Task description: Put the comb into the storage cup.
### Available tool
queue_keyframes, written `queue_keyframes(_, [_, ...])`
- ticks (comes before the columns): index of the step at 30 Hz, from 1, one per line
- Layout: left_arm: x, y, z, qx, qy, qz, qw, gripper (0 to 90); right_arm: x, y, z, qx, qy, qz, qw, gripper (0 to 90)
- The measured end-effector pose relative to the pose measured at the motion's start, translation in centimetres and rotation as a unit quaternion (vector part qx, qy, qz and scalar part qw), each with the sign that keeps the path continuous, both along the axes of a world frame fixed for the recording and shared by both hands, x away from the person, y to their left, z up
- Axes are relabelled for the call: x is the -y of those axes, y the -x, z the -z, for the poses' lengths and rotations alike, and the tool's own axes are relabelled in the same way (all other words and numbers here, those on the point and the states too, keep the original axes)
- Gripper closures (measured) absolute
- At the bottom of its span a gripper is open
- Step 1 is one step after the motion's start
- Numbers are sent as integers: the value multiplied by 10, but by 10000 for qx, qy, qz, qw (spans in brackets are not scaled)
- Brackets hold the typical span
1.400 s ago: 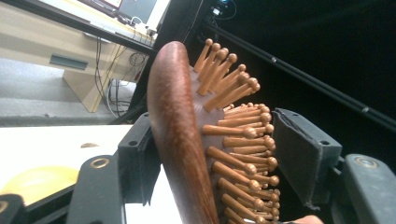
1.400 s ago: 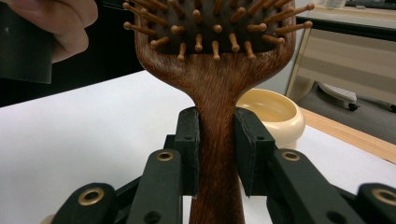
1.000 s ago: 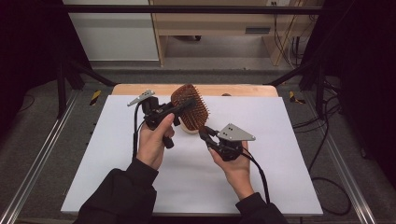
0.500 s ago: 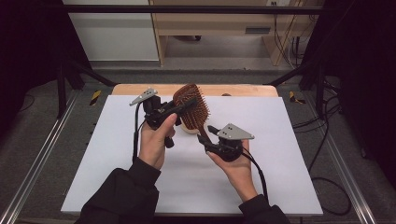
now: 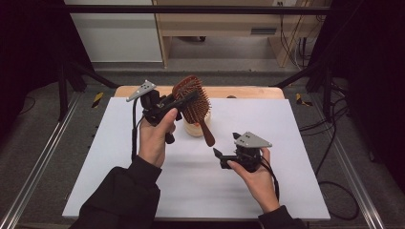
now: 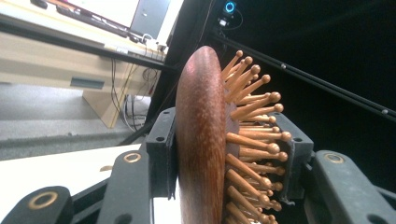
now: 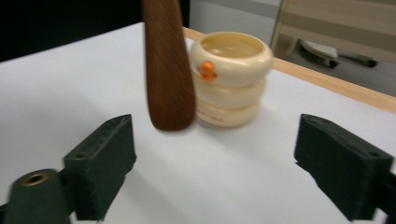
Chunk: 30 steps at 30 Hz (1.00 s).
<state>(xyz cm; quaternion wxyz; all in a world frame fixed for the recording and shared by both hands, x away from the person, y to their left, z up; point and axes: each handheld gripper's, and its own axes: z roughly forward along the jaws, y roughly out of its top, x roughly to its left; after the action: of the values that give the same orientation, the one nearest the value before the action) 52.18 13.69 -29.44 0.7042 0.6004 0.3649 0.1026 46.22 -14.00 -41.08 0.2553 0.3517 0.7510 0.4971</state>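
Note:
A wooden paddle hairbrush [image 5: 193, 98] with wooden pins is held in the air over the back of the table. My left gripper [image 5: 184, 98] is shut on its head: in the left gripper view one pad presses the smooth back [image 6: 201, 140] and the other pad [image 6: 294, 149] the pins. The handle [image 5: 207, 133] hangs down to the right. My right gripper [image 5: 225, 145] sits lower, a short way right of the handle tip. Its jaws have just been opening and hold nothing. In the right gripper view the handle [image 7: 168, 70] hangs ahead of my right gripper [image 7: 215, 168].
A cream ringed holder [image 5: 193, 128] stands on the white table sheet [image 5: 286, 143] under the brush; in the right gripper view this holder [image 7: 231, 79] stands just behind the handle. A wooden table edge [image 5: 248, 92] runs along the back. Metal rails flank the table.
The right gripper has let go of the brush handle, opened wide and drawn back to the right. The left gripper has lifted the brush slightly.

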Motion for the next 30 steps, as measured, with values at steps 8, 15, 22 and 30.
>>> queue_keyframes(8, [-3,-3,-7,8,-28,-48,10000,509,49,15,6,144,-65,310,9994,96])
queue_keyframes(15, [-4,-7,-9,-35,-29,-156,9999,508,75,27,23,367,-74,571,9977,89])
queue_keyframes(22, [-8,-15,-10,-39,-4,-274,9996,507,87,30,35,481,-266,657,9963,84])
queue_keyframes(30, [-13,-21,-12,-33,107,-396,9992,506,90,30,39,458,-308,673,9962,86])
